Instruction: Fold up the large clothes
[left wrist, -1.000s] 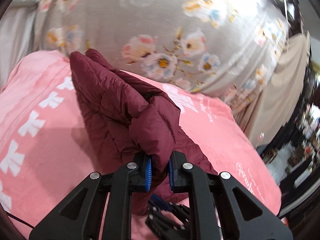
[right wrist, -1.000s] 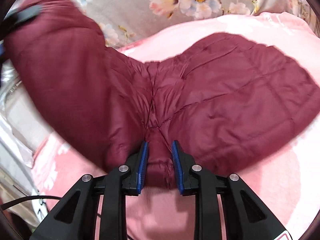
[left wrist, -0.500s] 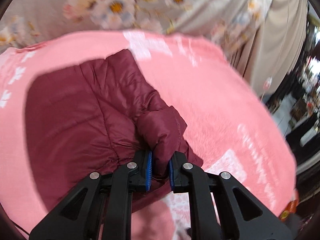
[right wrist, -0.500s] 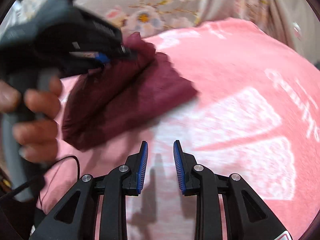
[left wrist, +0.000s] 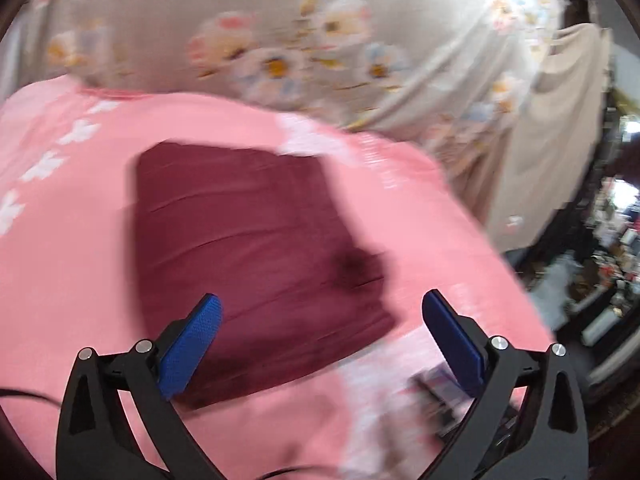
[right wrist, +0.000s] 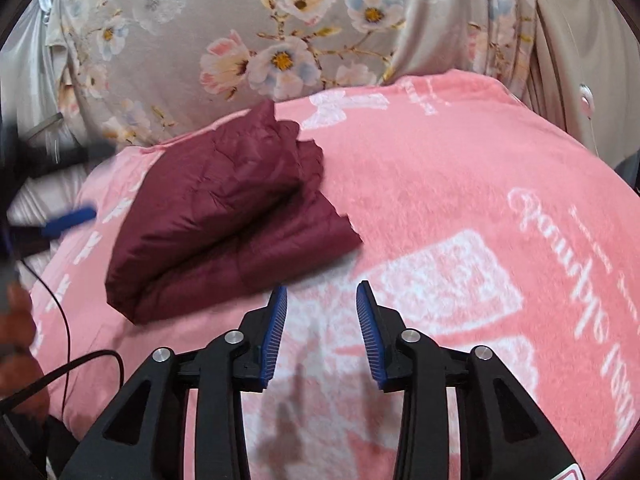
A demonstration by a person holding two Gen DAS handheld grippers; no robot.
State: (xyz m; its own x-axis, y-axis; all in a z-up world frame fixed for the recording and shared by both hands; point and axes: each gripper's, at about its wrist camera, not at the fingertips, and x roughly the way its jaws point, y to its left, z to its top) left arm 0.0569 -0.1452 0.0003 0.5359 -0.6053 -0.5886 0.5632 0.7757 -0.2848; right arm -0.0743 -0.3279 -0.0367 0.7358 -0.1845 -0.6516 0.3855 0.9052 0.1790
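1. The maroon quilted jacket [right wrist: 224,216] lies folded in a thick bundle on the pink blanket [right wrist: 460,184], in front of the floral sheet [right wrist: 280,40].
2. The left hand-held gripper [left wrist: 320,320] hangs over the bundle's near edge with its jaws spread wide and nothing between them; this view is blurred.
3. The right hand-held gripper [right wrist: 320,308] has its jaws parted and empty too, with the bundle ahead and to its left, just beyond the left pad.
4. The left one looks nearer.
5. Seen from the right, the long axis runs from near-left to far-right, the loose layered corners pointing far-right and the rounded fold facing near-left.
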